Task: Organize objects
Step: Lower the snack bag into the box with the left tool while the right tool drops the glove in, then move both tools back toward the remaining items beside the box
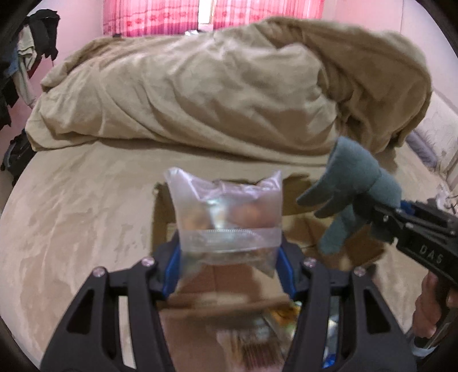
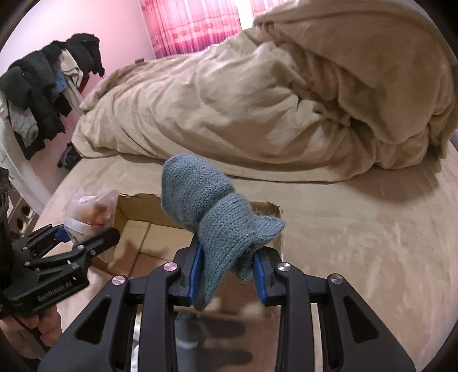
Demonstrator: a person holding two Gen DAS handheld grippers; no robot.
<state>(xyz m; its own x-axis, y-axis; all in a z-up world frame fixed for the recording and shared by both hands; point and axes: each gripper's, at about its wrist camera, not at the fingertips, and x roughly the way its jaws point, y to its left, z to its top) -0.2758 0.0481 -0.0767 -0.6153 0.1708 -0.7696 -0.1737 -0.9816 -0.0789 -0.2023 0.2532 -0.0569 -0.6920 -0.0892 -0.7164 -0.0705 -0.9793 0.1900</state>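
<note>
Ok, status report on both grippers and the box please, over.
Left gripper shut on clear bag. Right gripper shut on blue knit glove. Open cardboard box on bed below both. Nothing in the way.

— Where do my two eyes sit?
— One rides each wrist, close behind my blue pads, tilted down across the bed (image 1: 71, 206) toward the pink curtains (image 2: 189, 25).
— What do both see?
— The cardboard box (image 2: 143, 234) and heaped duvet (image 1: 200, 97).

Cardboard box (image 2: 160, 237) on bed (image 2: 357, 229), heaped duvet (image 2: 257, 100) behind it, clothes rack (image 2: 43, 94) far left
</note>
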